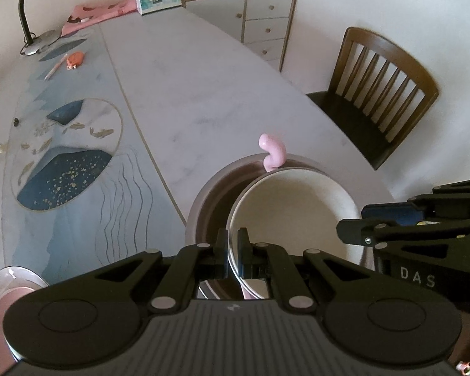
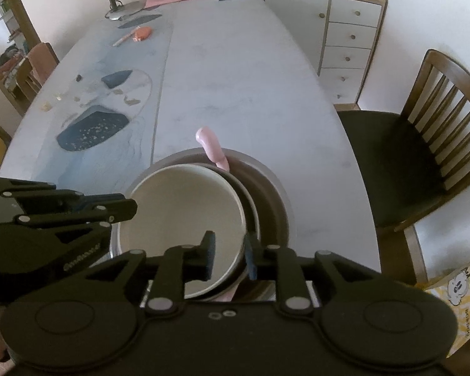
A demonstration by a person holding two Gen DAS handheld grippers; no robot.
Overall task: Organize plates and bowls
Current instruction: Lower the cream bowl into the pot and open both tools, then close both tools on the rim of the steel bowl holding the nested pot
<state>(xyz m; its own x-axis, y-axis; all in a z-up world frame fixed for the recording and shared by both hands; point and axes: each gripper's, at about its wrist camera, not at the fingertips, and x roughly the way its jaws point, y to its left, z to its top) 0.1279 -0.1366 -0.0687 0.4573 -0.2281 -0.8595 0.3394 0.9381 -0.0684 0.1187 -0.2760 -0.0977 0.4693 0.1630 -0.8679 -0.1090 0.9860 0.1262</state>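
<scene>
Bowl (image 1: 293, 206), cream, sits inside a larger brown bowl (image 1: 210, 200) on the table (image 1: 203, 94). Left hand-held gripper (image 1: 234, 252) is clamped on its rim; right hand-held gripper (image 2: 229, 258) straddles the rim, jaws apart. Left view alone shows a pink plate (image 1: 9, 285) — right view alone, a yellow box (image 2: 457, 294).

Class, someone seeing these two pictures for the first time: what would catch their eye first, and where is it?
The cream bowl nested in a wider brown bowl at the table's near end, the left tool shut on its rim. A pink spoon handle pokes up behind it. The right tool straddles the same rim, pads apart.
</scene>
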